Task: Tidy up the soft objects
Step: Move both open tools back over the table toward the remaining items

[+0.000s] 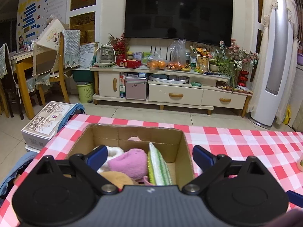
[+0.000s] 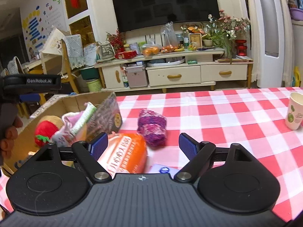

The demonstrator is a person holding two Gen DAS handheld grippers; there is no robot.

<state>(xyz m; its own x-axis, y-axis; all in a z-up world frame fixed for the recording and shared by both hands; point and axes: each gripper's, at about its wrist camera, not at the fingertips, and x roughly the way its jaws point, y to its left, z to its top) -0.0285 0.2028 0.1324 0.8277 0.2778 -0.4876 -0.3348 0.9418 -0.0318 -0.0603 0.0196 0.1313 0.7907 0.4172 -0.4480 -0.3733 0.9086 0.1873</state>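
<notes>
We hover left gripper (image 1: 148,156) over cardboard box (image 1: 180,143), jaws wide, empty. Right gripper (image 2: 143,144) spread, empty, lined up on orange packet (image 2: 125,153) beside box, probably next in.

A table under a red-and-white checked tablecloth (image 2: 217,113) carries everything. On it, at ten o'clock in the right wrist view, sits an open cardboard box (image 2: 56,104); just beside it lie an orange packet (image 2: 126,151) and a purple knitted piece (image 2: 152,126). A paper cup (image 2: 294,110) stands at three o'clock.
</notes>
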